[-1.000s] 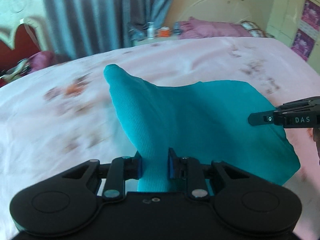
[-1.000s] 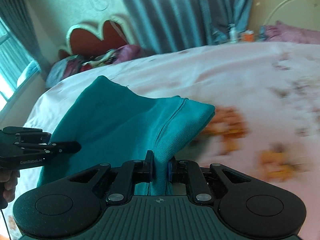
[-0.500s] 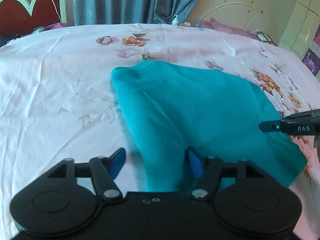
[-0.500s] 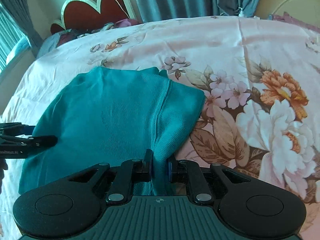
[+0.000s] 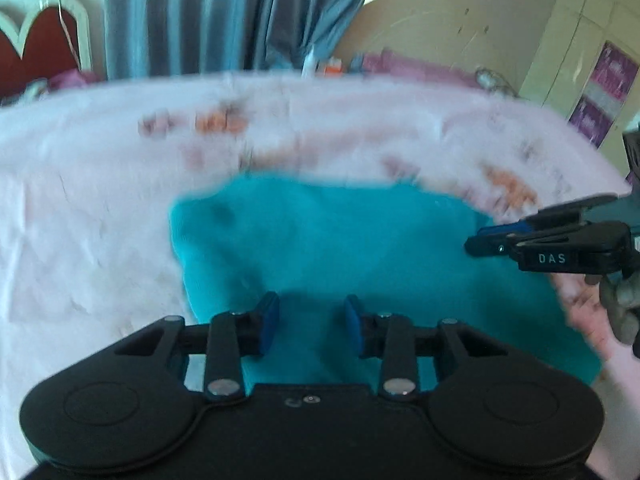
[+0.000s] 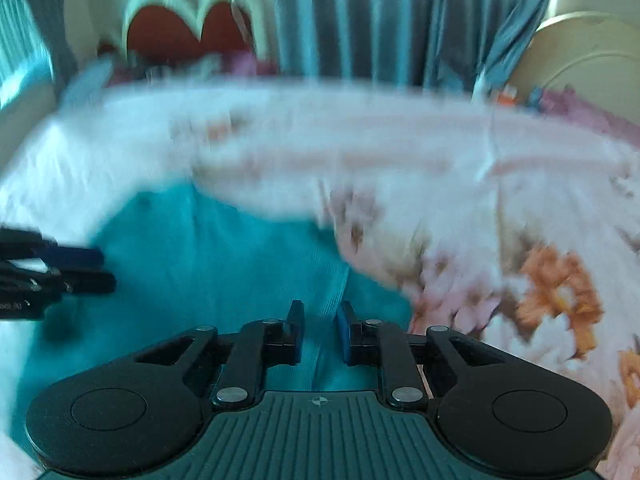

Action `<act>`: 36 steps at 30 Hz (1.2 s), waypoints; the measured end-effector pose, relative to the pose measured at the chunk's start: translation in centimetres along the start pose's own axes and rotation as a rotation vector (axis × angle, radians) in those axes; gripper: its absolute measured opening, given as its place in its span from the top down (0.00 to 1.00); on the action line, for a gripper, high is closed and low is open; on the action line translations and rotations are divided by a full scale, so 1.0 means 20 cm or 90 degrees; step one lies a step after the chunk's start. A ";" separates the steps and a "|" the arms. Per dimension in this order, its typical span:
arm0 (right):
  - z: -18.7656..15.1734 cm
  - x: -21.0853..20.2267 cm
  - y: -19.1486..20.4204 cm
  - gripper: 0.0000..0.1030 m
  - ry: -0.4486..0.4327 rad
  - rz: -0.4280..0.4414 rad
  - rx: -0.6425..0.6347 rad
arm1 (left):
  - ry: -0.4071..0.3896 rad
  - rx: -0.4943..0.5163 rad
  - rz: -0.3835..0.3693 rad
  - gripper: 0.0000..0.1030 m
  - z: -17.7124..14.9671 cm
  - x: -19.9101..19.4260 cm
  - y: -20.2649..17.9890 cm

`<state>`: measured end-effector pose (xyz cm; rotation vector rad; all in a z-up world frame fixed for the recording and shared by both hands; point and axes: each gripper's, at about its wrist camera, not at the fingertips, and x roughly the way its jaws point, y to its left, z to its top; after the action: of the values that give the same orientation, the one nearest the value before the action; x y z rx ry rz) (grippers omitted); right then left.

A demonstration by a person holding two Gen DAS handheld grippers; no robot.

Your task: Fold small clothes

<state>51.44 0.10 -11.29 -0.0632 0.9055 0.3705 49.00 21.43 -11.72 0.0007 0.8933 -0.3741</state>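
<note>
A teal knit garment (image 5: 340, 248) lies flat on the floral bedsheet (image 5: 80, 200); it also shows in the right wrist view (image 6: 208, 272). My left gripper (image 5: 312, 324) is open, its blue pads over the garment's near edge with nothing between them. My right gripper (image 6: 320, 330) is open, its jaws apart on either side of a seam ridge of the garment. The right gripper shows at the right of the left wrist view (image 5: 480, 242). The left gripper shows at the left of the right wrist view (image 6: 100, 268). Both views are motion-blurred.
The bed's far edge meets grey-blue curtains (image 5: 240, 16) and a red heart-shaped headboard (image 6: 188, 28). A cream headboard (image 5: 440, 28) with pink pillows and small bottles stands at the back right. Purple boxes (image 5: 604, 88) are at the far right.
Both grippers held the garment lifted a second ago. The left let go half a second ago; the right has now opened too. The garment lies flat and both grippers are moving.
</note>
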 end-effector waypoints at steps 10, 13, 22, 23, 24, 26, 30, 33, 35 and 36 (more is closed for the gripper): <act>-0.11 -0.28 0.03 0.82 -0.029 0.065 -0.003 | -0.061 -0.017 -0.002 0.68 -0.16 -0.28 -0.06; -0.25 -0.40 0.11 0.82 -0.007 0.094 -0.038 | -0.078 -0.041 -0.015 0.68 -0.26 -0.41 -0.11; -0.39 -0.41 0.14 0.82 -0.002 0.053 -0.052 | -0.041 -0.074 0.048 0.69 -0.36 -0.35 -0.18; -0.40 -0.46 0.15 0.82 -0.016 0.060 -0.057 | -0.044 -0.069 0.056 0.71 -0.36 -0.38 -0.21; -0.40 -0.50 0.16 0.82 -0.027 0.067 -0.064 | -0.048 -0.057 0.069 0.71 -0.36 -0.40 -0.24; -0.44 -0.54 0.17 0.82 -0.023 0.059 -0.078 | -0.049 -0.048 0.089 0.71 -0.38 -0.44 -0.29; -0.51 -0.50 0.13 0.82 0.011 0.042 -0.066 | -0.038 -0.064 0.103 0.72 -0.46 -0.46 -0.34; -0.55 -0.47 0.11 0.83 0.011 0.038 -0.061 | -0.021 -0.070 0.110 0.73 -0.51 -0.43 -0.34; -0.55 -0.45 0.11 0.83 0.008 0.036 -0.057 | -0.017 -0.067 0.118 0.72 -0.53 -0.42 -0.35; -0.55 -0.45 0.10 0.82 0.007 0.036 -0.054 | -0.018 -0.069 0.120 0.72 -0.54 -0.42 -0.35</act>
<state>37.46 -2.86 -10.90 -0.1181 0.9035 0.4614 33.70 19.20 -11.11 -0.0203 0.8773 -0.1497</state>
